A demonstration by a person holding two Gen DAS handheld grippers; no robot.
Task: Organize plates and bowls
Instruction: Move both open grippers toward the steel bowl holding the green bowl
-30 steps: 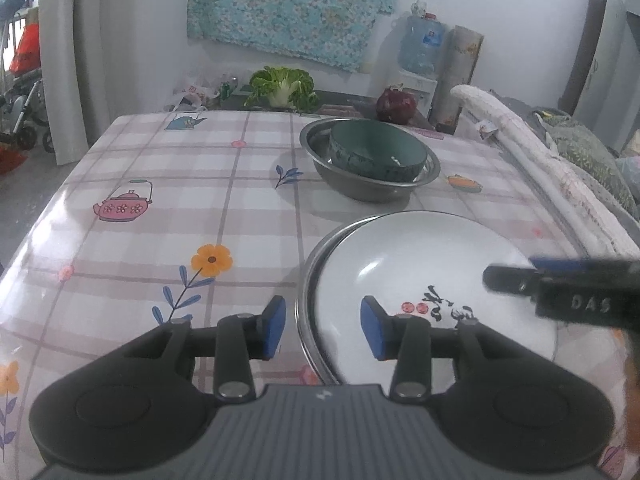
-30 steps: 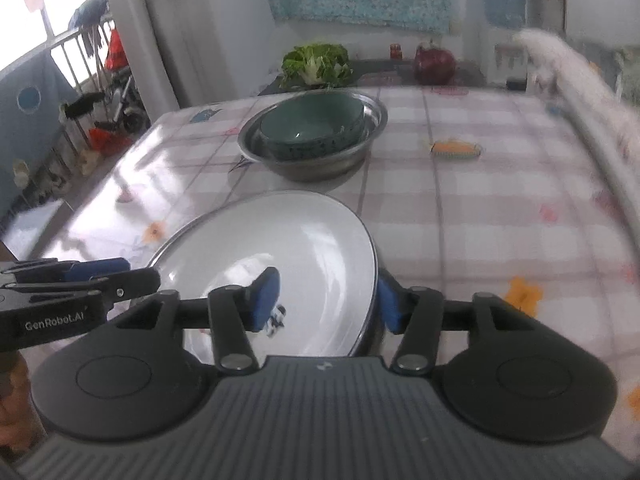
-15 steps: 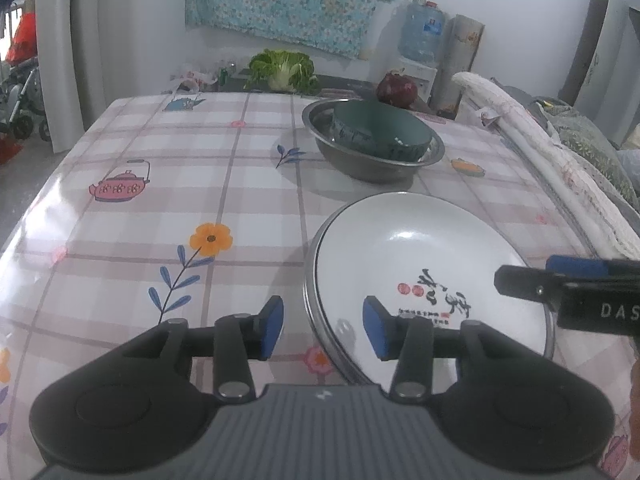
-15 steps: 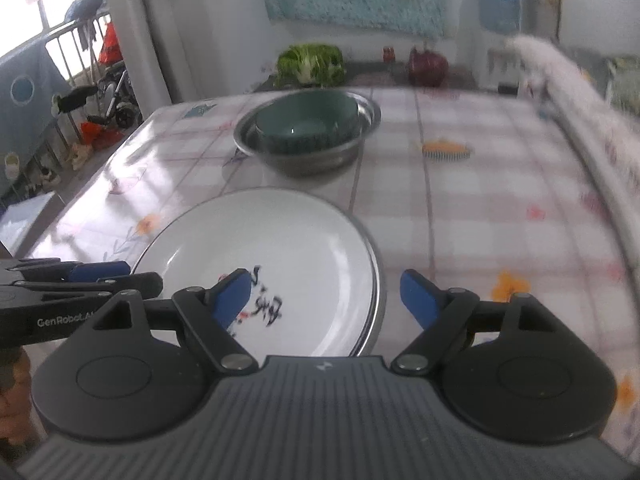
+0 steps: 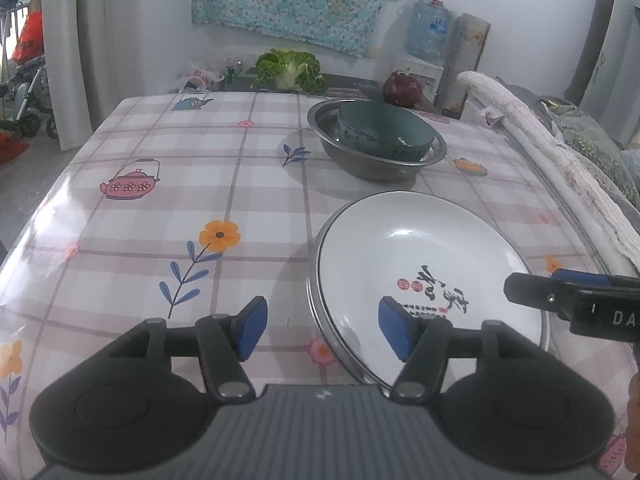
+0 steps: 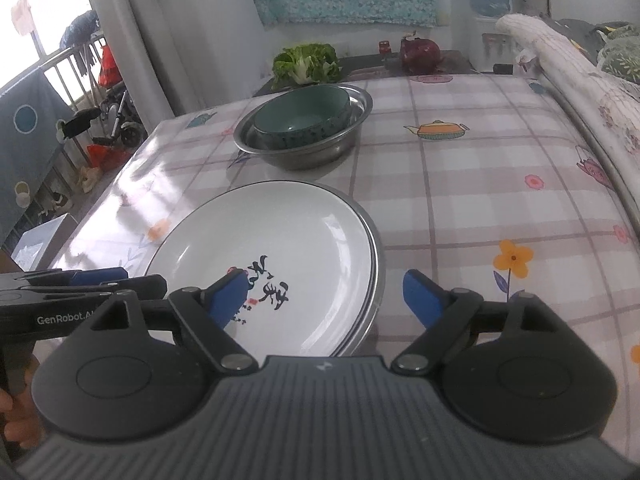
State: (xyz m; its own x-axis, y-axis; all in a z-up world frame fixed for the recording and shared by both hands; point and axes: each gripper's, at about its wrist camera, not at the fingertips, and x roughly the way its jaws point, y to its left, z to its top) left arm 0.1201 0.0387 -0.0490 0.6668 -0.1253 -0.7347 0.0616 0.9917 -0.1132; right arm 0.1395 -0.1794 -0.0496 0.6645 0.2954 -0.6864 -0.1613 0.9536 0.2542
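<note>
Both pairs of jaws have let go of the plate's rim since the earlier frames.

From the left wrist, the left gripper (image 5: 322, 328) is opening, one pad each side of the rim of the white plate (image 5: 420, 264), not pressing. It rests on a metal plate (image 5: 314, 312), so this stack seems done.

From the right wrist, the right gripper (image 6: 324, 296) is opening wide across the far rim. Behind, a green bowl (image 6: 300, 120) sits inside a steel basin (image 6: 352, 136); nothing blocks the way.
</note>
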